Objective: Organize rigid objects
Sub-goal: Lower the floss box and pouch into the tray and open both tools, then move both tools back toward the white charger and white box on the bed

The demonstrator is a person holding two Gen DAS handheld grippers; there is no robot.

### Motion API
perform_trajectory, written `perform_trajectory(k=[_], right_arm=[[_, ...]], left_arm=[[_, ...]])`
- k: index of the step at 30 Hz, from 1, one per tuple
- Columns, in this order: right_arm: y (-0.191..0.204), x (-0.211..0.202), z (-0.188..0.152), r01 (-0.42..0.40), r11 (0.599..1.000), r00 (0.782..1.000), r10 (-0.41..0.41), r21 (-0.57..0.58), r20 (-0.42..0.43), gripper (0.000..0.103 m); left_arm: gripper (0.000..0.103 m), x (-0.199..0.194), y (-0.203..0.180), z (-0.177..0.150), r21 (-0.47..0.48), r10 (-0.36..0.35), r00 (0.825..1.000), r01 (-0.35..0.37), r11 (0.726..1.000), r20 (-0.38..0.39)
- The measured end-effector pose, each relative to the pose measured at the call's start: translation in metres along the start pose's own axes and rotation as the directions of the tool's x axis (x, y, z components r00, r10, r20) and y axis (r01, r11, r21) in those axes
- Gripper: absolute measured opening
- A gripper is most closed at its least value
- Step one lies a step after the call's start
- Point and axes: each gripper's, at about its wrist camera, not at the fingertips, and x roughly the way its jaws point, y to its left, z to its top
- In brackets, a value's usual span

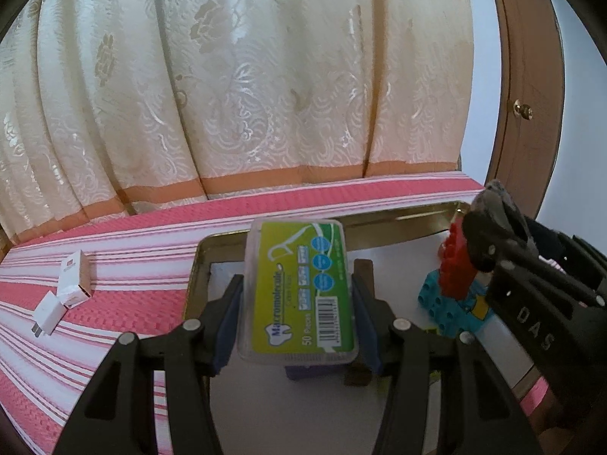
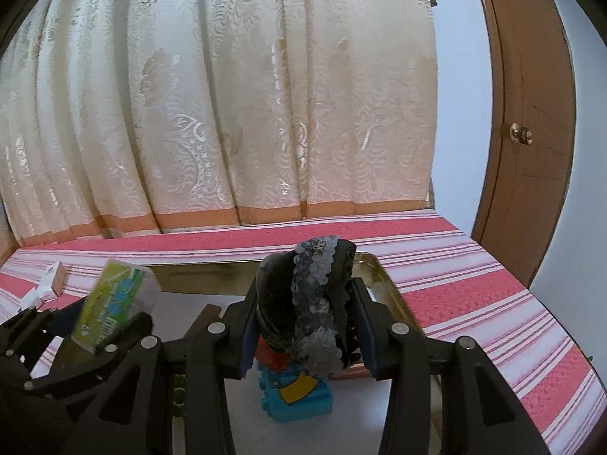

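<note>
My left gripper (image 1: 297, 295) is shut on a clear floss-pick box with a green label (image 1: 299, 288) and holds it above the gold-rimmed tray (image 1: 379, 220). The box also shows in the right wrist view (image 2: 110, 307). My right gripper (image 2: 303, 322) is shut on a dark sequined object (image 2: 311, 303), above the tray's right part (image 2: 373, 269). In the tray stand a blue toy block (image 2: 296, 394) and a red toy brick (image 1: 453, 265). The right gripper (image 1: 489, 235) shows at the right of the left wrist view.
The tray lies on a pink and white striped cloth (image 1: 114, 265). Two white charger plugs (image 1: 74, 278) lie on the cloth left of the tray. A cream curtain (image 1: 227, 76) hangs behind. A brown door (image 2: 531, 113) stands at the right.
</note>
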Motion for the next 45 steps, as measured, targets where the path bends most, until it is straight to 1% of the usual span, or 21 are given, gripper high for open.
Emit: perform_trajectory(k=[3, 5, 14, 15, 17, 18, 19, 20, 21, 22, 23, 24, 26, 31, 33, 36, 38, 42, 45], right_arm=[[0.006, 0.0, 0.0, -0.04, 0.999, 0.999, 0.04, -0.011, -0.01, 0.047], [0.01, 0.005, -0.003, -0.071, 0.997, 0.997, 0.071, -0.006, -0.042, 0.047], [0.014, 0.009, -0.003, -0.092, 0.996, 0.995, 0.091, -0.007, -0.045, 0.048], [0.015, 0.009, -0.003, -0.098, 0.995, 0.994, 0.097, -0.007, -0.043, 0.049], [0.017, 0.009, -0.003, -0.106, 0.994, 0.994, 0.105, -0.011, -0.043, 0.057], [0.016, 0.008, -0.003, -0.108, 0.994, 0.993, 0.108, -0.005, -0.041, 0.07], [0.015, 0.007, -0.002, -0.108, 0.994, 0.994, 0.108, 0.004, -0.033, 0.084], [0.012, 0.003, -0.001, -0.103, 0.995, 0.995, 0.103, 0.017, -0.011, 0.089], [0.008, -0.004, 0.0, -0.09, 0.995, 0.995, 0.089, 0.039, 0.034, 0.092], [0.004, -0.009, 0.001, -0.084, 0.995, 0.994, 0.081, 0.055, 0.069, 0.094], [0.0, -0.014, 0.002, -0.079, 0.994, 0.993, 0.072, 0.07, 0.099, 0.097], [-0.004, -0.018, 0.002, -0.07, 0.993, 0.99, 0.059, 0.09, 0.126, 0.101], [-0.009, -0.02, 0.002, -0.07, 0.99, 0.988, 0.052, 0.123, 0.143, 0.102], [-0.016, -0.008, 0.0, -0.094, 0.979, 0.992, 0.077, 0.182, 0.097, 0.102], [-0.017, -0.007, -0.002, -0.098, 0.976, 0.992, 0.081, 0.194, 0.096, 0.102], [-0.018, -0.012, -0.004, -0.091, 0.975, 0.989, 0.065, 0.202, 0.133, 0.102], [-0.018, -0.017, -0.005, -0.08, 0.976, 0.985, 0.047, 0.204, 0.164, 0.102], [-0.016, -0.024, -0.007, -0.057, 0.977, 0.979, 0.015, 0.205, 0.203, 0.102], [-0.014, -0.031, -0.008, -0.043, 0.978, 0.973, -0.007, 0.206, 0.233, 0.102]], left_arm=[[0.054, 0.0, 0.0, -0.001, 0.006, 0.014, 1.0, -0.014, 1.0, -0.003], [0.054, 0.001, 0.002, -0.001, -0.003, 0.011, 1.0, -0.011, 1.0, -0.013], [0.054, 0.003, -0.002, -0.002, 0.026, 0.027, 0.999, -0.027, 0.999, -0.028], [0.054, 0.004, -0.003, -0.002, 0.03, 0.029, 0.999, -0.029, 0.999, -0.029], [0.056, 0.003, -0.006, -0.004, 0.044, 0.03, 0.999, -0.029, 0.999, -0.025], [0.064, 0.002, -0.007, -0.004, 0.05, 0.03, 0.999, -0.029, 0.998, -0.017], [0.07, 0.0, -0.008, -0.005, 0.054, 0.029, 1.0, -0.029, 0.998, -0.006], [0.083, -0.004, -0.008, -0.005, 0.053, 0.018, 1.0, -0.019, 0.998, 0.014], [0.098, -0.008, -0.009, -0.005, 0.05, 0.007, 0.999, -0.008, 0.999, 0.036], [0.103, -0.011, -0.009, -0.005, 0.046, 0.0, 0.998, -0.002, 0.999, 0.055], [0.103, -0.016, -0.008, -0.005, 0.037, -0.009, 0.997, 0.006, 0.999, 0.083], [0.103, -0.018, -0.007, -0.005, 0.031, -0.017, 0.996, 0.014, 0.999, 0.092], [0.103, -0.021, -0.003, -0.004, 0.017, -0.043, 0.994, 0.041, 0.999, 0.096], [0.103, -0.03, 0.009, -0.006, -0.031, -0.044, 0.99, 0.049, 0.998, 0.134], [0.103, -0.037, 0.014, -0.007, -0.039, -0.012, 0.985, 0.019, 0.999, 0.17], [0.103, -0.043, 0.021, -0.008, -0.037, 0.041, 0.976, -0.034, 0.999, 0.214], [0.103, -0.044, 0.026, -0.01, -0.036, 0.075, 0.971, -0.069, 0.997, 0.227], [0.103, -0.047, 0.038, -0.014, -0.056, 0.112, 0.964, -0.101, 0.993, 0.242], [0.103, -0.051, 0.043, -0.018, -0.054, 0.135, 0.955, -0.125, 0.991, 0.265]])
